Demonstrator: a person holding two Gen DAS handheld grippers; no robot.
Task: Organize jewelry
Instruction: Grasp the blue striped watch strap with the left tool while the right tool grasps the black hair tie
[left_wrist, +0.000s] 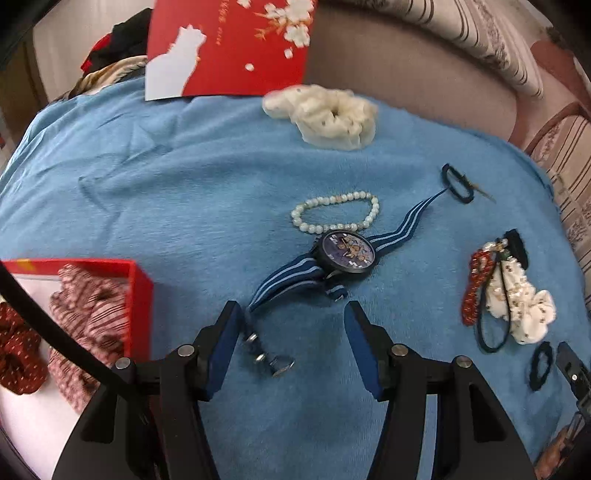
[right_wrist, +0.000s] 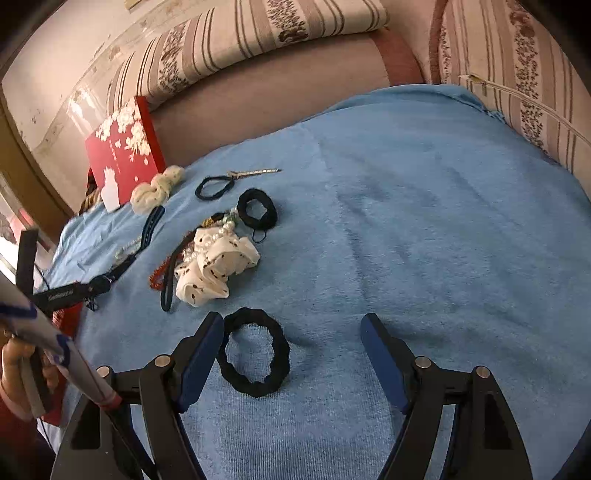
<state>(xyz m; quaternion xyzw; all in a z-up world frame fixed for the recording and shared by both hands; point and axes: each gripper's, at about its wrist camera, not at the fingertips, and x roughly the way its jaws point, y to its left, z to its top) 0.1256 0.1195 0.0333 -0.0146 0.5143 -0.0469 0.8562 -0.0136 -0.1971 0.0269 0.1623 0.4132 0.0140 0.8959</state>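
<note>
Both grippers hang with jaws apart and empty: left gripper (left_wrist: 291, 347) over the watch (left_wrist: 349, 254) strap's buckle end, right gripper (right_wrist: 291, 360) around a black scrunchie (right_wrist: 255, 352) on the bed (right_wrist: 424, 221). Closing on the thin strap could pinch the towel too, or let the watch swing and drag the bracelet (left_wrist: 334, 214) away from the red box (left_wrist: 138, 291).

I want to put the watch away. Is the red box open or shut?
Open. The red box has no lid on, and two scrunchies lie inside it.

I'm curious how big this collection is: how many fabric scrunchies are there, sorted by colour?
Black scrunchies: 2
Cream scrunchie: 1
White spotted scrunchie: 1
Dark red scrunchie: 1
Pink striped scrunchie: 1
Total: 6
</note>
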